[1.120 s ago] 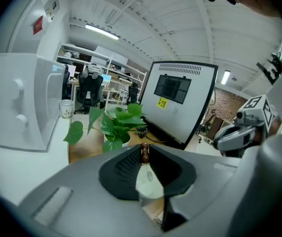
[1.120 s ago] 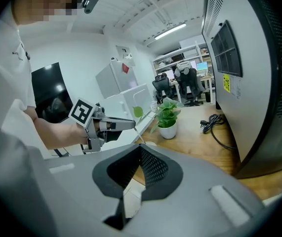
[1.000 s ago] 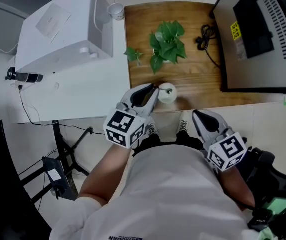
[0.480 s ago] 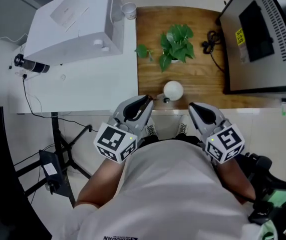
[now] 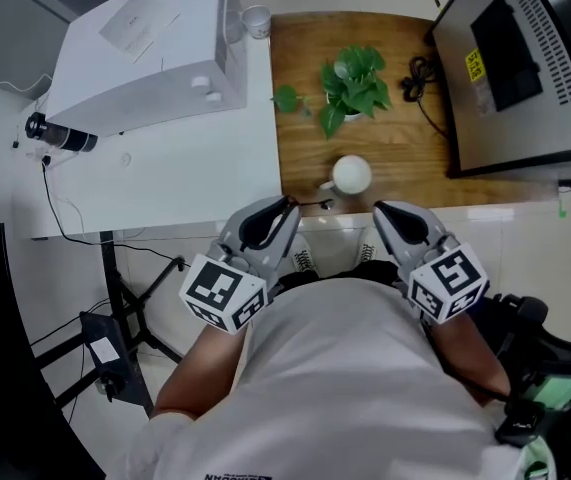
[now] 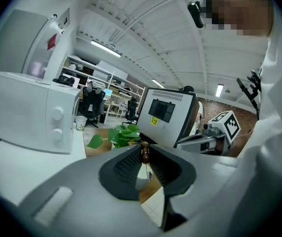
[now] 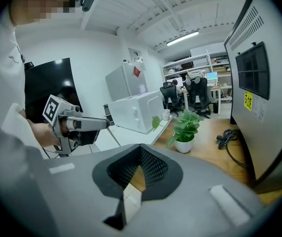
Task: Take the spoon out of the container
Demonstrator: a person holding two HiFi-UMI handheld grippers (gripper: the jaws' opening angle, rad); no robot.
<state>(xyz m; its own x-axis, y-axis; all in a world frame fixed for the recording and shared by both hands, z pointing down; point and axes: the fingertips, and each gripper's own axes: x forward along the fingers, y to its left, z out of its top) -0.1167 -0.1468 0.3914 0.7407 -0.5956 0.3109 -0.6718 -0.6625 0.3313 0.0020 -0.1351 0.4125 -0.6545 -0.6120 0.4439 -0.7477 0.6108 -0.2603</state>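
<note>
Wooden desk (image 5: 390,153), near edge: the left gripper (image 5: 293,206) pinches the spoon (image 6: 144,151) by its brown handle end, shaft pointing right toward the white container (image 5: 351,175) just beyond, seemingly clear of it. The right gripper (image 5: 377,208) hangs nearby, jaws together, empty.

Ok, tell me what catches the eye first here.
The left gripper pinches a thin spoon by its brown handle tip, just short of the round white container on the wooden table. Behind that stands a leafy green potted plant, flanked by a white appliance at the left and a big grey machine at the right.
</note>
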